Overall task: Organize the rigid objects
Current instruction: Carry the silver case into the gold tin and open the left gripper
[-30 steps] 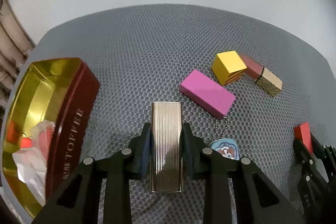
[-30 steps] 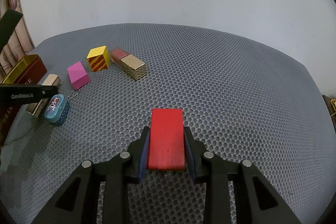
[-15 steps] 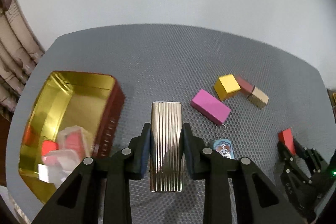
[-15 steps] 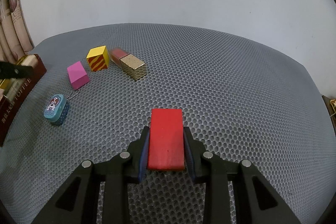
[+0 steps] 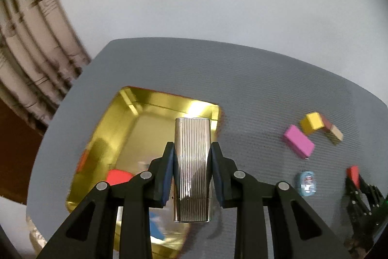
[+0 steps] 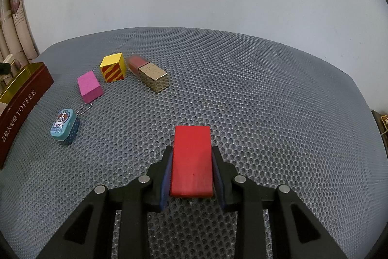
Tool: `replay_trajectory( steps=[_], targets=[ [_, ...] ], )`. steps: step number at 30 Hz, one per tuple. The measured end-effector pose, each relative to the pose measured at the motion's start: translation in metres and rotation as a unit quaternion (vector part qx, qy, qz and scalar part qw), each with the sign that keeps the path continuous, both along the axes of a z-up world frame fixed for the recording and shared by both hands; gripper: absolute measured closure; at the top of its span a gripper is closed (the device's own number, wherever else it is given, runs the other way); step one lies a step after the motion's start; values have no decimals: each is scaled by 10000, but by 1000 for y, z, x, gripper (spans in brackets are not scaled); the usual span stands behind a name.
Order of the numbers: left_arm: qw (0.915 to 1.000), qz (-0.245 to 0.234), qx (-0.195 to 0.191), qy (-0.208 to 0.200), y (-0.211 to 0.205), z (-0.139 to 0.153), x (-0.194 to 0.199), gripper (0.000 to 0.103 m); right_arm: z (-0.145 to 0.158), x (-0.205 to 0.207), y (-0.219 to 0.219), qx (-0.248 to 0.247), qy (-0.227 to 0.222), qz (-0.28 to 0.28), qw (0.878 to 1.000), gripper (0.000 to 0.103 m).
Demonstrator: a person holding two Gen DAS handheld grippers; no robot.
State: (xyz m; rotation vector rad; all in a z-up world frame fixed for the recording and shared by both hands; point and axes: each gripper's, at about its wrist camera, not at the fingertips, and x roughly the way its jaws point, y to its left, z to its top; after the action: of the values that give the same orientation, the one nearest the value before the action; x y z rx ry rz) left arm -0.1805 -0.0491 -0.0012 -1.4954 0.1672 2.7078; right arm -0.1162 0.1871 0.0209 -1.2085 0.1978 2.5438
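Here, the left gripper (image 5: 192, 172) has its jaws clenched on one ribbed silver case (image 5: 192, 162) above the gold-lined toffee tin (image 5: 155, 98), while the right gripper (image 6: 191, 168) grasps one red block (image 6: 191, 160); four blocks and one keychain tin (image 6: 64, 123) lie on the desk (image 6: 266, 101).

Wide bare stretch of grey mesh surface (image 6: 266, 98) across the centre, right and far side: open passage. On the left, a crowded band: pink block (image 6: 89, 86), yellow striped cube (image 6: 113, 67) and gold-and-red bar (image 6: 150, 74) in a close far-left row, blue keychain tin (image 6: 65, 126) nearer. Narrow lane between these and the toffee tin (image 6: 21, 111) at the left edge. Inside that tin (image 5: 155, 98), far half bare, near half taken by red and blue pieces.
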Motion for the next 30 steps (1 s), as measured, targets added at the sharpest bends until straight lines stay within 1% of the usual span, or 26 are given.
replay_trajectory(
  steps=[1,7,13,18,22,28,30],
  targets=[
    [10000,43,-11,-14,-11,-5,-7,77,0,0,0,-2,1,-1,10000,73],
    [9991,392,-161,-65,-45,-15,-17,77,1,0,0,8,-4,-3,10000,73],
    [9975,641,-155,-243,-71,-35,-30,77,1,-1,0,12,-5,-3,10000,73],
    [9958,819,-143,-372,-84,-48,-38,77,0,-2,1,13,-6,-3,10000,73],
    [9953,857,-122,-441,-86,-57,-44,77,0,-1,3,12,-6,-4,10000,73],
    [9937,937,-247,-558,-86,-73,-57,77,0,-2,3,11,-5,-7,10000,73],
    [9931,996,-193,-595,-88,-79,-60,77,-1,-2,3,13,-6,-7,10000,73]
  ],
)
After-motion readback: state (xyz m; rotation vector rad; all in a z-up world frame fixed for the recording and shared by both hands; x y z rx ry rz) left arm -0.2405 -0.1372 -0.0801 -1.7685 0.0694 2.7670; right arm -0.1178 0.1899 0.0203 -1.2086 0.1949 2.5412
